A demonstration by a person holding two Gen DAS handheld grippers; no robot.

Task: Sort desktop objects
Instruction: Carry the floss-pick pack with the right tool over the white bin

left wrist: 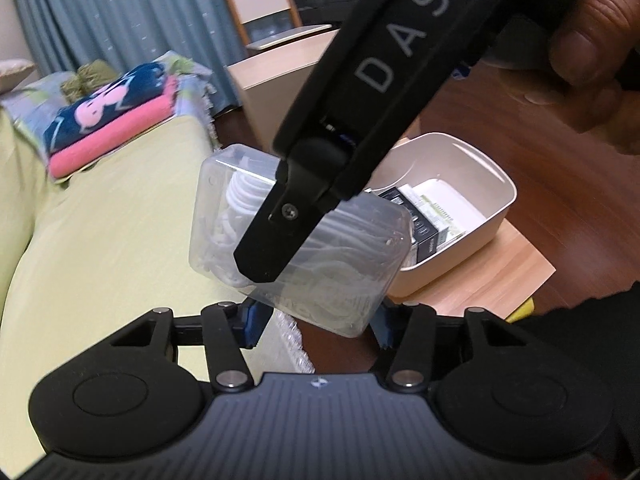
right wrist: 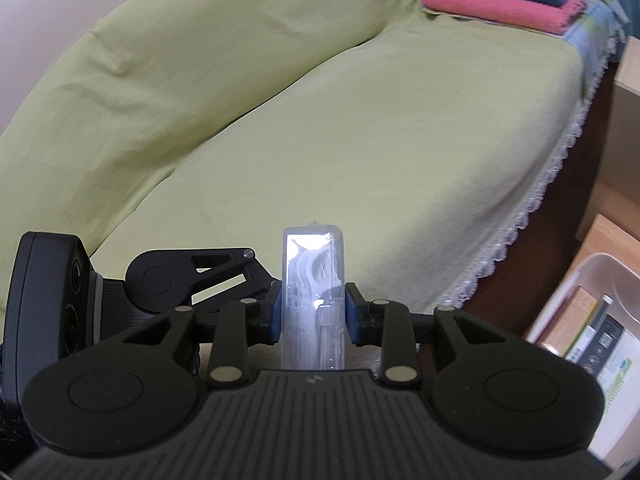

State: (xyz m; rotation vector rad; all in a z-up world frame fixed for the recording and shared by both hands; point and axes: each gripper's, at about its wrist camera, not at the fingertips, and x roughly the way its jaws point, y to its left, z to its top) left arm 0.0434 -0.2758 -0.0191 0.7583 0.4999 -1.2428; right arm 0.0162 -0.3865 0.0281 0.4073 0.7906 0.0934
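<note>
Left wrist view is showing your right gripper point(left wrist: 260, 264) crossing in front, hiding part of the clear box point(left wrist: 320, 256) and the beige bin point(left wrist: 472, 184) of cartons on the wooden table point(left wrist: 500, 280). Both grippers are pinching that box: your left gripper point(left wrist: 316, 320) at its near edge, your right closing on its narrow sides, above the green sofa point(right wrist: 320, 120).

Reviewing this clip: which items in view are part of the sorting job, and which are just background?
Job: clear plastic box of white cords, clamped by the right gripper; left gripper beside it; beige bin holding small boxes.

Background: green sofa cover, folded towels, white chair, curtain.
</note>
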